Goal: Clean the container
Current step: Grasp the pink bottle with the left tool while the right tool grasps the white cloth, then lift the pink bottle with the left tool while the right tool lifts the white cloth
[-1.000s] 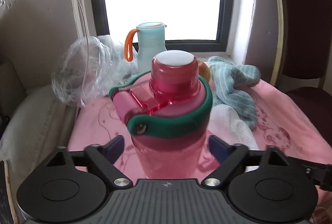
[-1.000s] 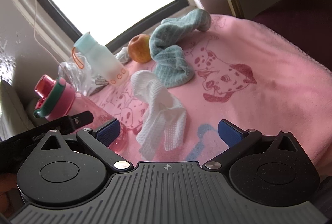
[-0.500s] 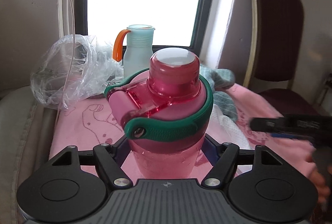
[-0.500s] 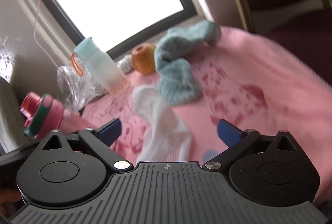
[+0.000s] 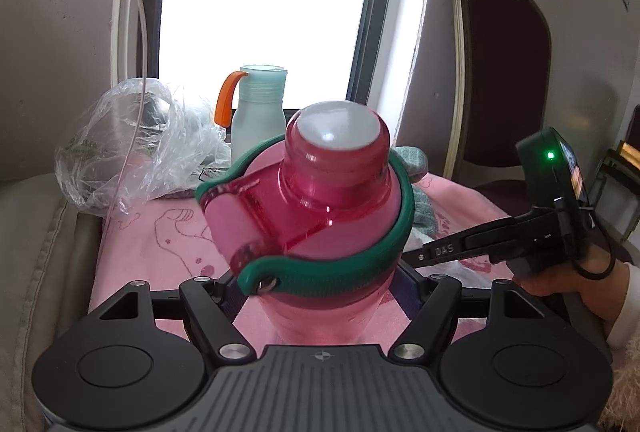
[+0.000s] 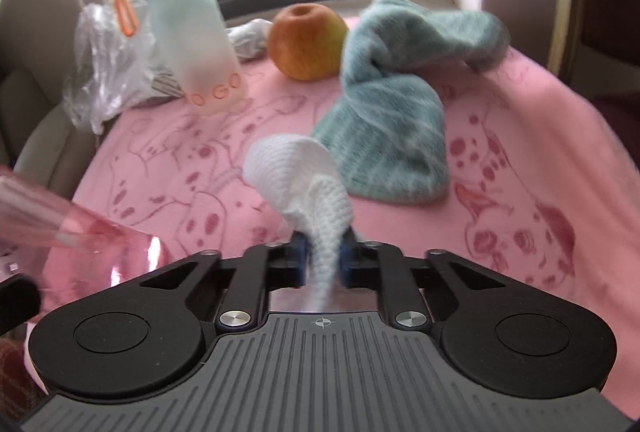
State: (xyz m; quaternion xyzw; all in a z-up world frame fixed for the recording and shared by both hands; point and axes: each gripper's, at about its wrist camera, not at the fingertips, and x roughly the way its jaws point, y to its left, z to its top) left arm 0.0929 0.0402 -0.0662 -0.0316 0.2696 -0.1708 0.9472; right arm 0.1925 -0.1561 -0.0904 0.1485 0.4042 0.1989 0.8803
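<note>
- Pink bottle [image 5: 320, 232] with a green strap sits clamped between the left gripper's [image 5: 320, 286] fingers, above the pink blanket [image 6: 520, 136].
- Right gripper [image 6: 323, 260] pinches the white cloth [image 6: 304, 176] beside a teal towel [image 6: 392, 120].

We're backlit in both views: the window [image 5: 264, 4] ahead of each hand-held gripper is blown out to pure white, no detail. Daylight only, soft shadows. Left wrist view is sharp; a specular spot sits on the pink bottle [image 5: 332, 208] cap. Right wrist view has motion blur on the teal towel [image 6: 396, 112] and pale bottle [image 6: 188, 28] ahead, and on the pink blanket [image 6: 560, 136] at right. Fisheye bends the window frame and chair [image 5: 504, 72]; corners are vignetted black.
</note>
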